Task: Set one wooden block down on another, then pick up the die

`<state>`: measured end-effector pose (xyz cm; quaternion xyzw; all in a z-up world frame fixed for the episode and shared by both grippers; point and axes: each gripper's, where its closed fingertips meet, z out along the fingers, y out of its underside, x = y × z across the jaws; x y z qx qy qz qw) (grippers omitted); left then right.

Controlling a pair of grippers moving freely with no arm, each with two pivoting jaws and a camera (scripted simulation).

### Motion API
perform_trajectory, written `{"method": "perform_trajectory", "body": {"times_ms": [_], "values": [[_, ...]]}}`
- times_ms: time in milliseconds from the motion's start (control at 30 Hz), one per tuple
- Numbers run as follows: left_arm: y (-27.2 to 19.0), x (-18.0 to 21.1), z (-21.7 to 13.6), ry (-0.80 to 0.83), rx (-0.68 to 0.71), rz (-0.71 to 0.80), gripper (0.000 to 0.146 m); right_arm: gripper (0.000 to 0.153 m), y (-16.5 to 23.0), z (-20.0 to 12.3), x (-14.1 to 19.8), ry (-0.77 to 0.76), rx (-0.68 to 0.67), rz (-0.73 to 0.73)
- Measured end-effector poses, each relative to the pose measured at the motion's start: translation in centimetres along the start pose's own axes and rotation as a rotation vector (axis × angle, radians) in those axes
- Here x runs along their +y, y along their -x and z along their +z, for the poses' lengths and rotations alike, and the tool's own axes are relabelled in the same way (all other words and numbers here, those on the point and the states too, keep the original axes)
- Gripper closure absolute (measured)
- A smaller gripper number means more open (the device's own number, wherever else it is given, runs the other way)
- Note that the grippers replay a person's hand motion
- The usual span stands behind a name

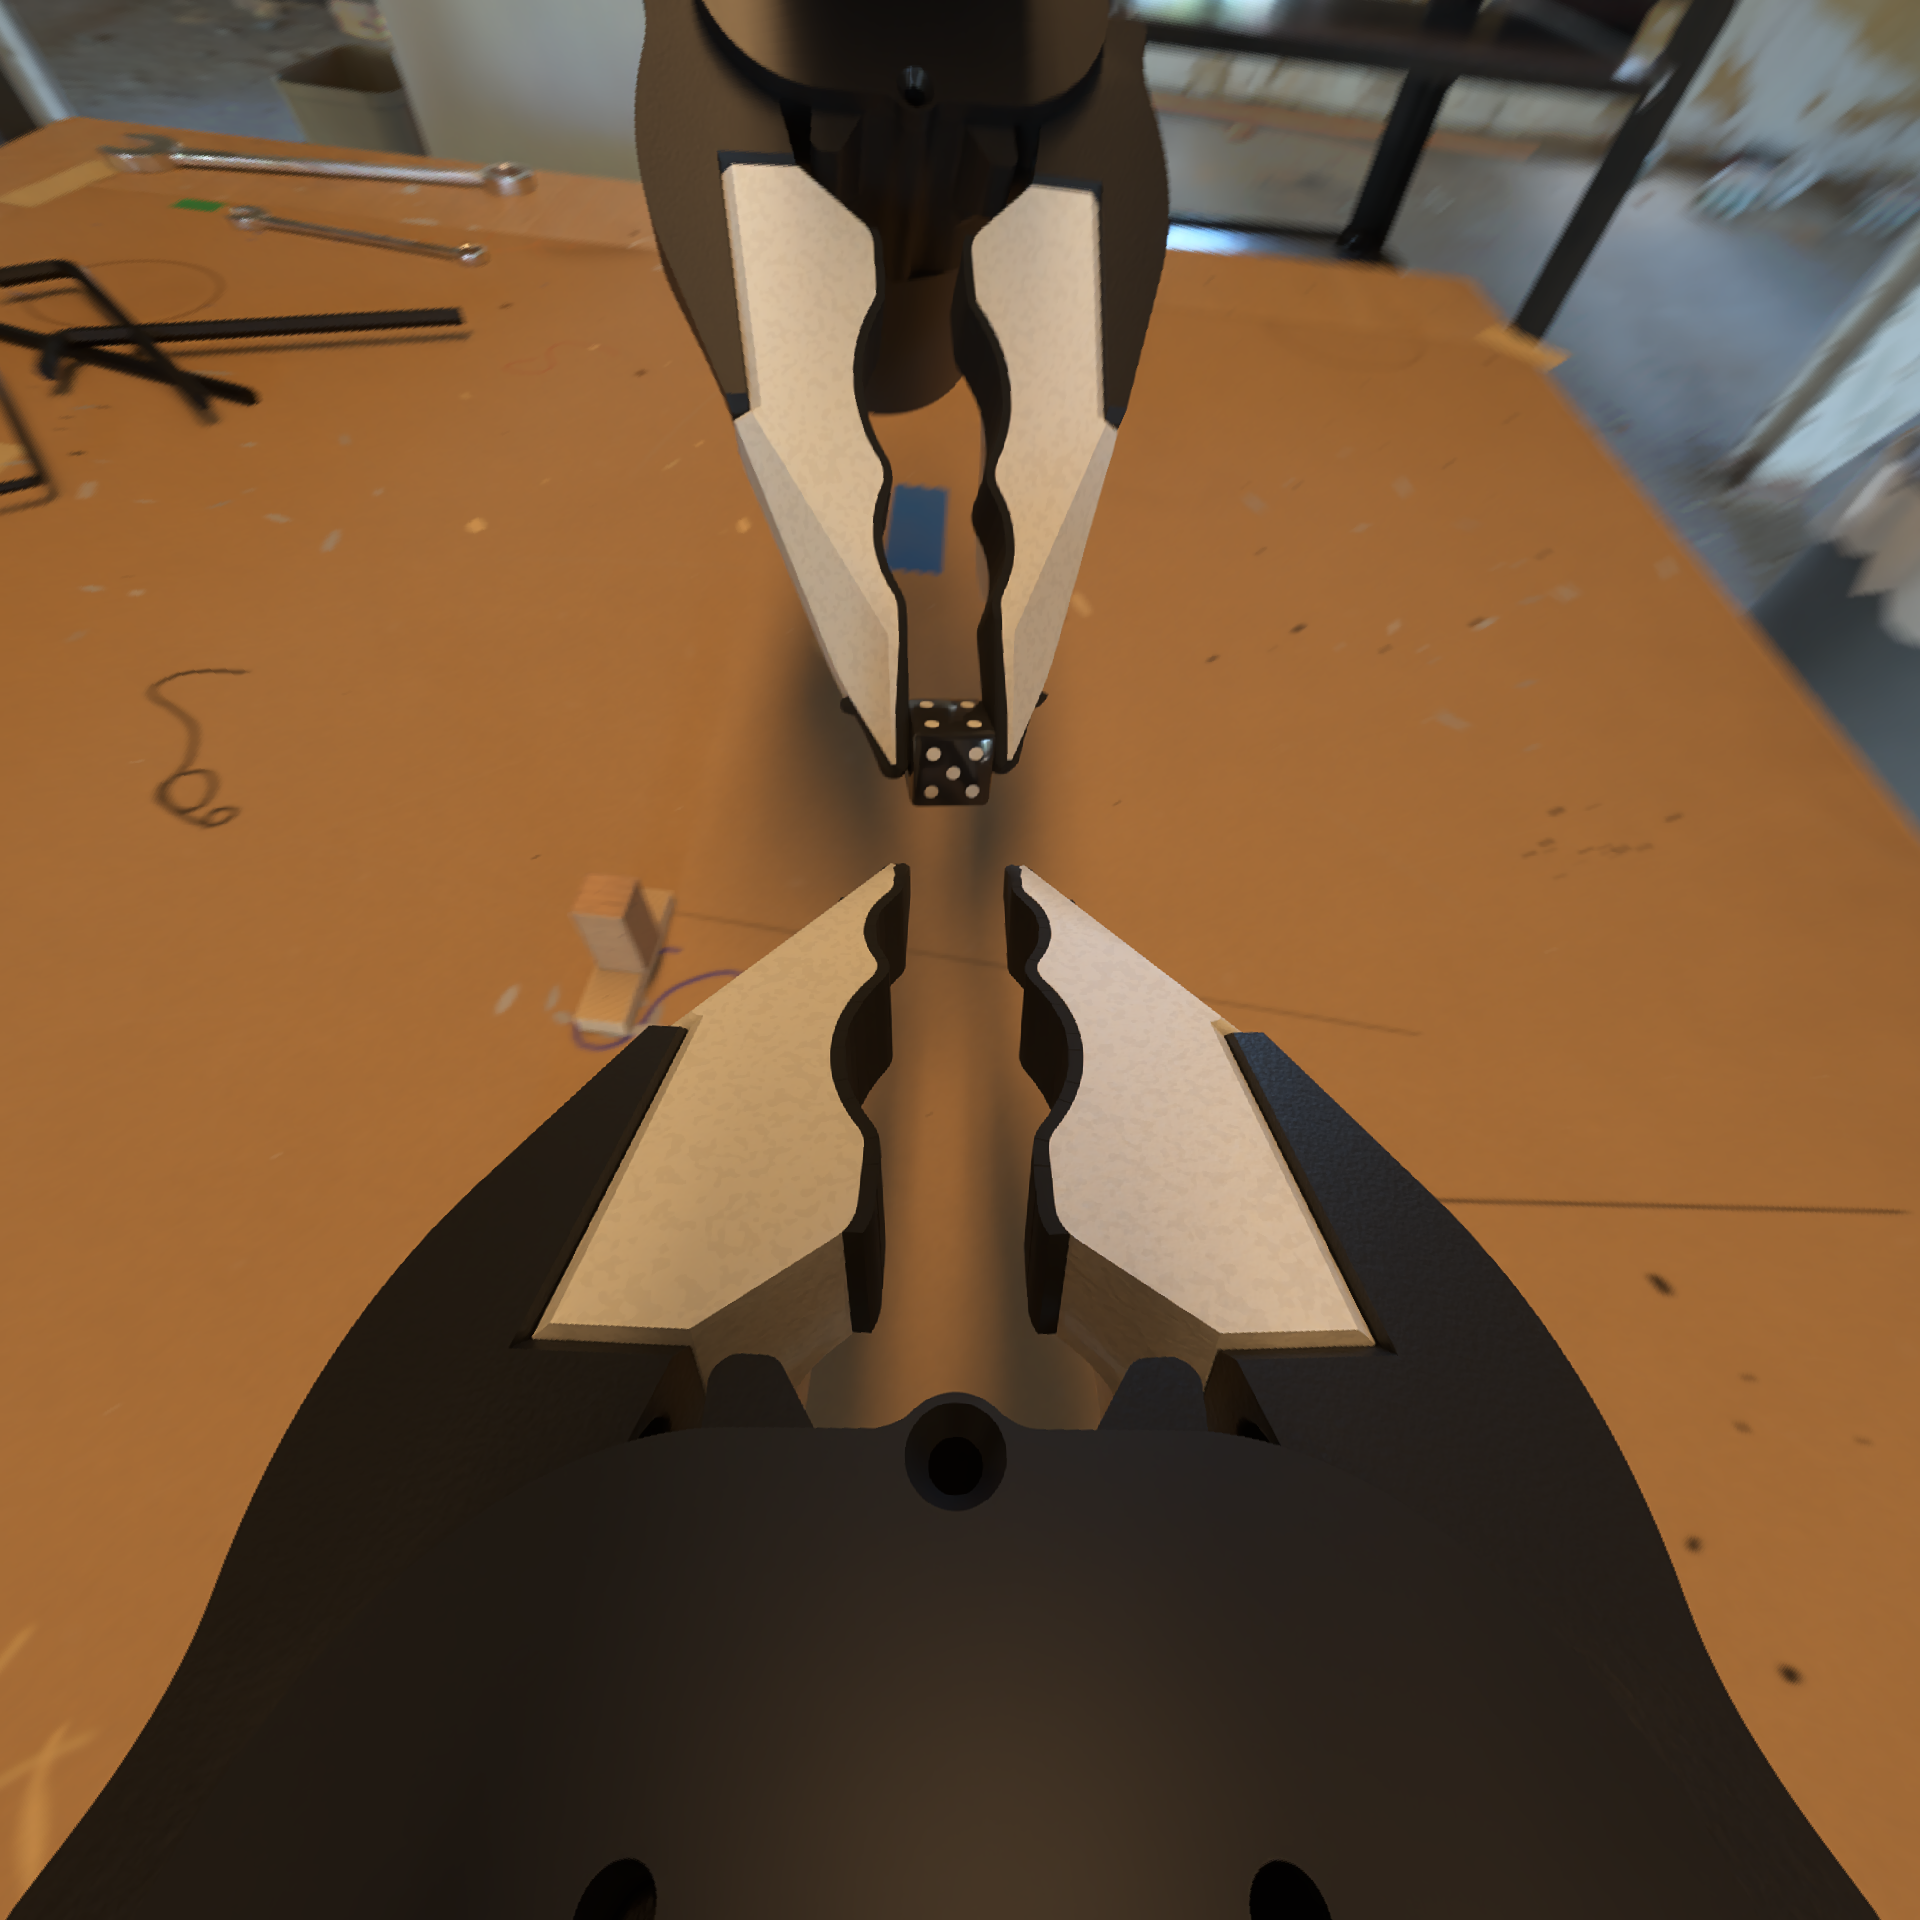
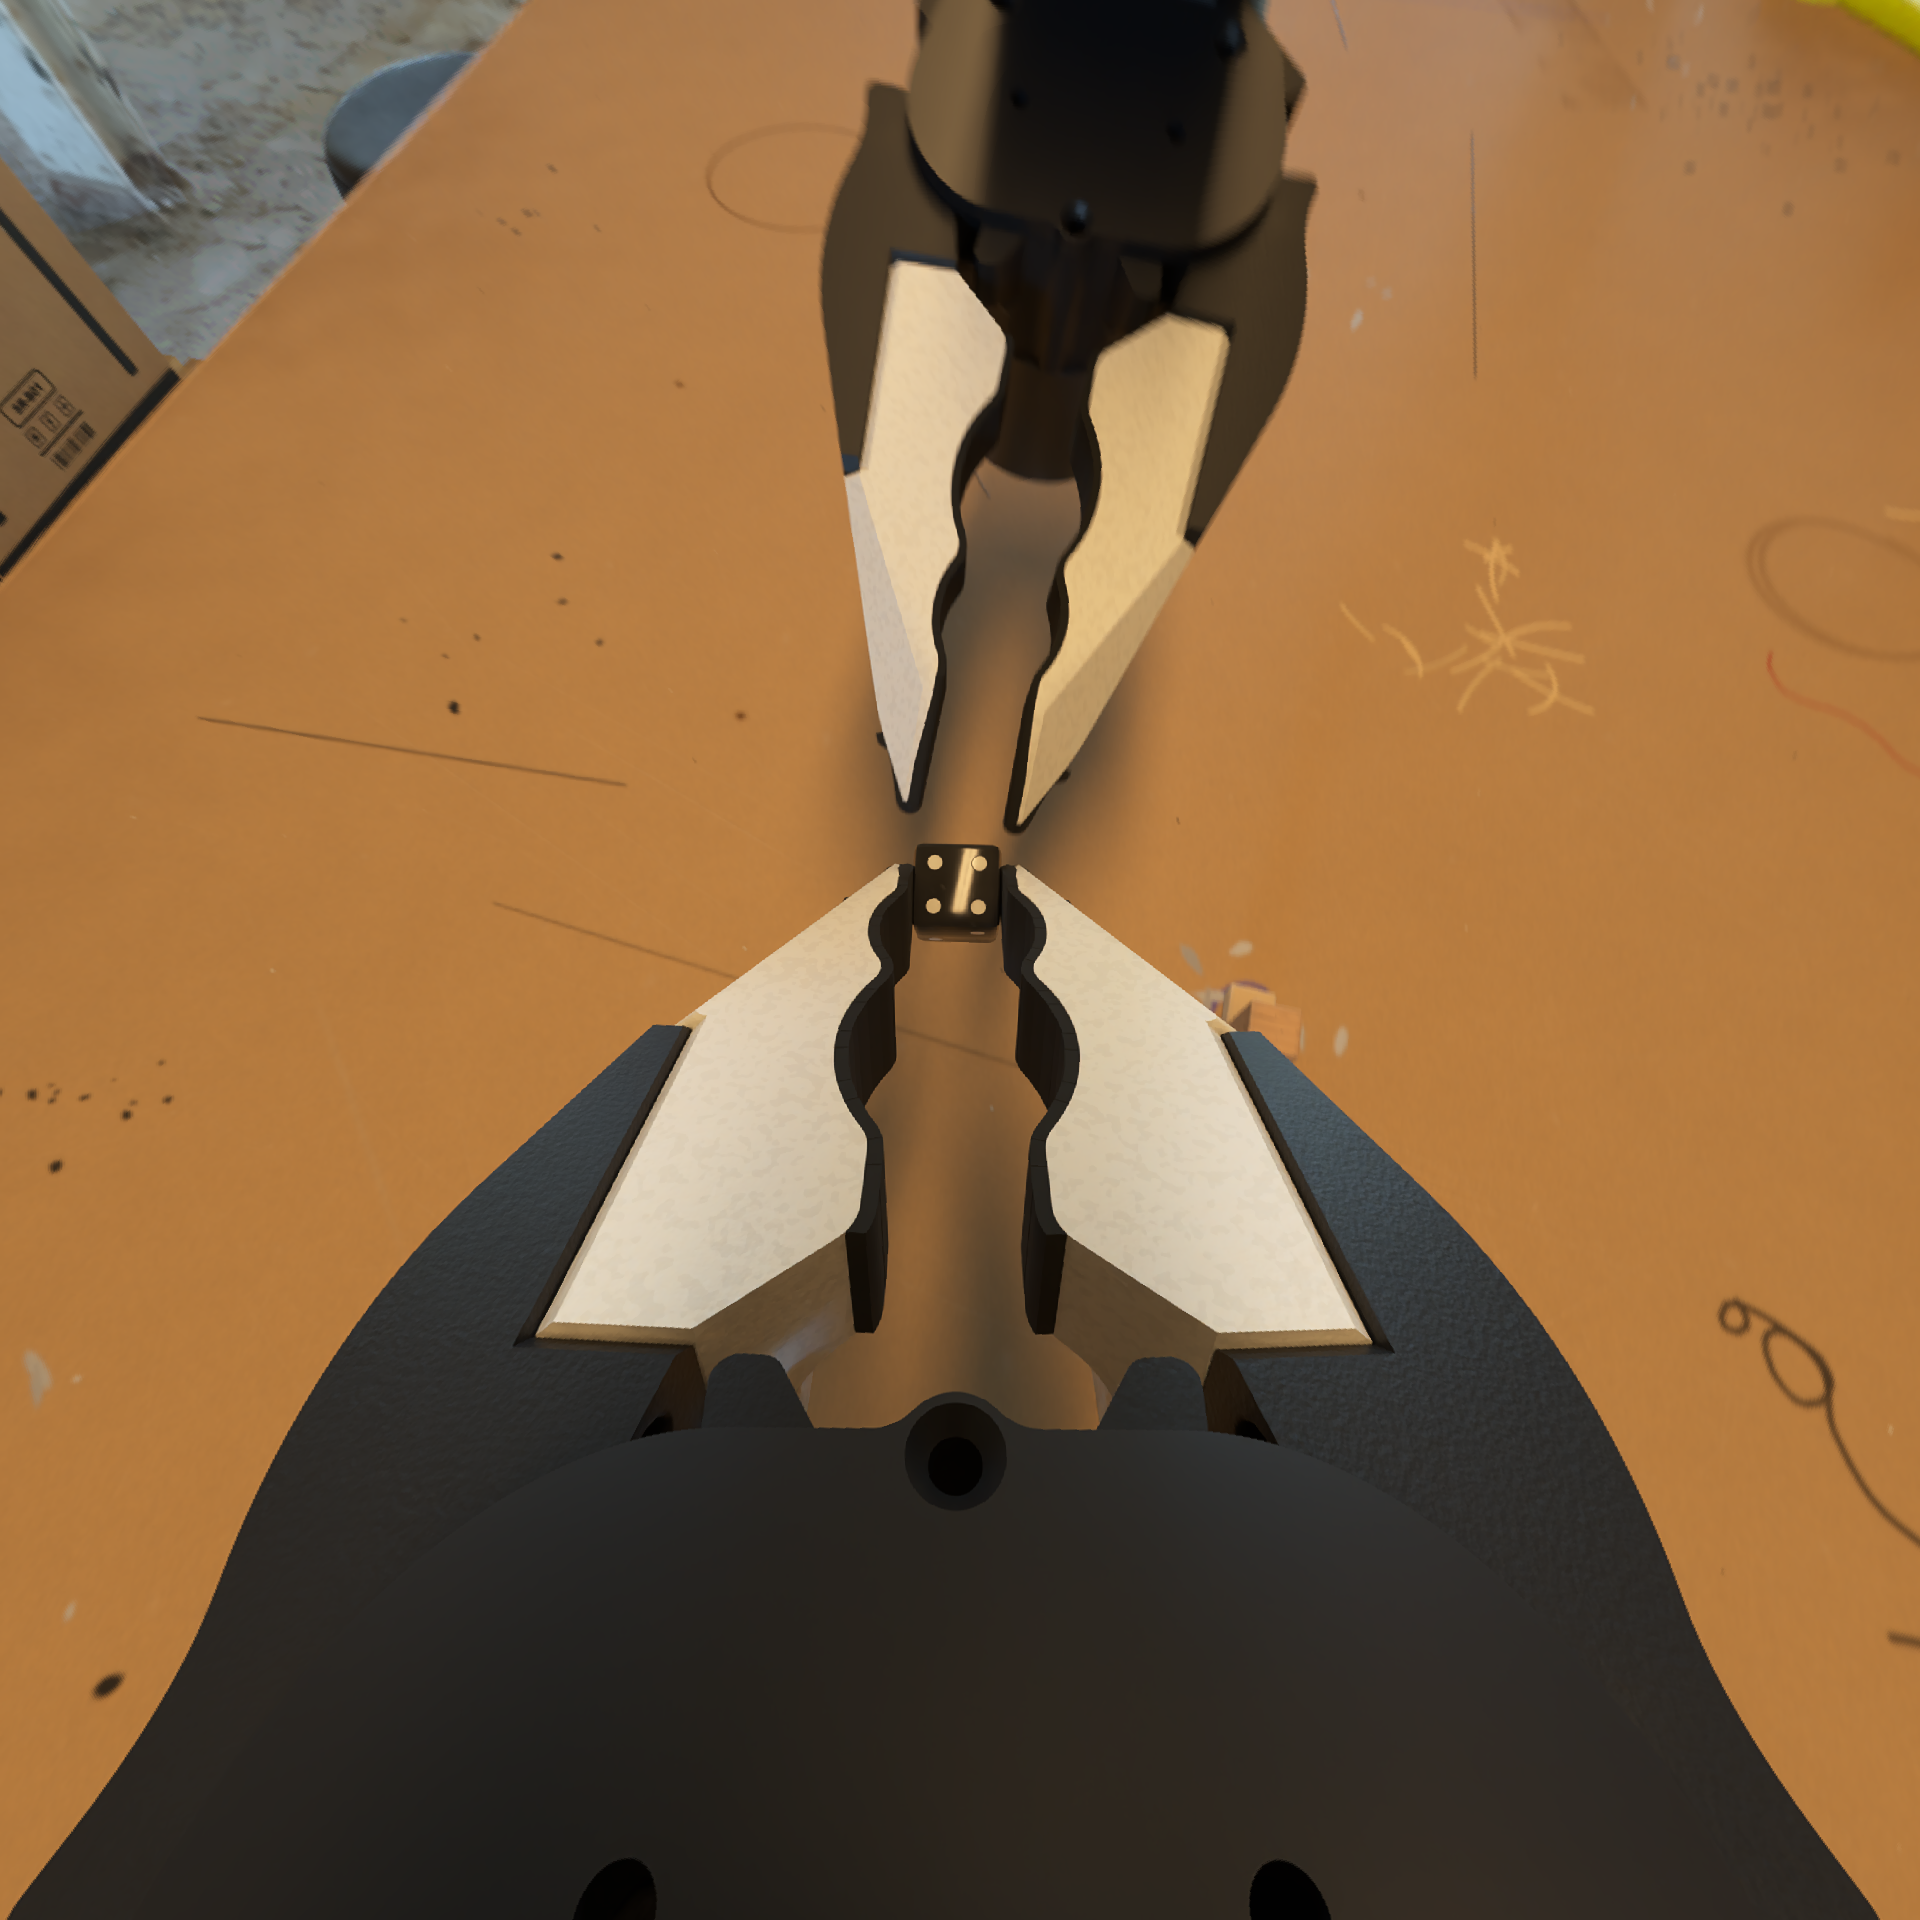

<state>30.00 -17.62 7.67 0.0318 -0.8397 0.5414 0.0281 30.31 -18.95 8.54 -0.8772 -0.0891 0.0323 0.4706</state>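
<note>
A black die with white pips (image 2: 956,894) sits between my right gripper's (image 2: 956,875) fingertips, which are shut on it. The left wrist view shows the same die (image 1: 951,753) in the right gripper (image 1: 951,774) straight ahead, just over the orange table (image 1: 1351,727). My left gripper (image 1: 956,868) is open and empty, facing the right one with a short gap between their tips. In the right wrist view the left gripper (image 2: 961,816) shows beyond the die. Two wooden blocks stand stacked to the left (image 1: 613,935), the upper one upright on a flat one. They also show in the right wrist view (image 2: 1262,1013), partly hidden behind my finger.
Two wrenches (image 1: 312,166) and black metal rods (image 1: 208,332) lie at the far left of the table. A blue patch (image 1: 917,528) lies beyond the right gripper. A cardboard box (image 2: 52,416) stands off the table's left edge. Black table legs (image 1: 1403,135) stand behind.
</note>
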Motion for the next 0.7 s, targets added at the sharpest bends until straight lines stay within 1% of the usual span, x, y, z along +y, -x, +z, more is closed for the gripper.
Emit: {"method": "perform_trajectory", "body": {"times_ms": [133,267,500,700], "values": [[-1.3,-1.5,-0.4,-0.108,0.13,-0.109,0.128,0.136,0.9,-0.1,-1.3,-0.014,-0.022,-0.052],[-1.6,-2.3,-0.7,-0.163,0.192,-0.193,0.129,0.136,1.3,-0.1,-1.8,0.002,-0.031,-0.082],[-1.7,-2.7,-0.8,-0.19,0.254,-0.331,0.134,0.136,1.0,-0.4,-1.9,0.06,0.019,-0.15],[-1.5,-2.7,-0.8,-0.197,0.216,-0.306,0.134,0.136,0.8,-0.3,-1.8,0.066,0.028,-0.136]]}}
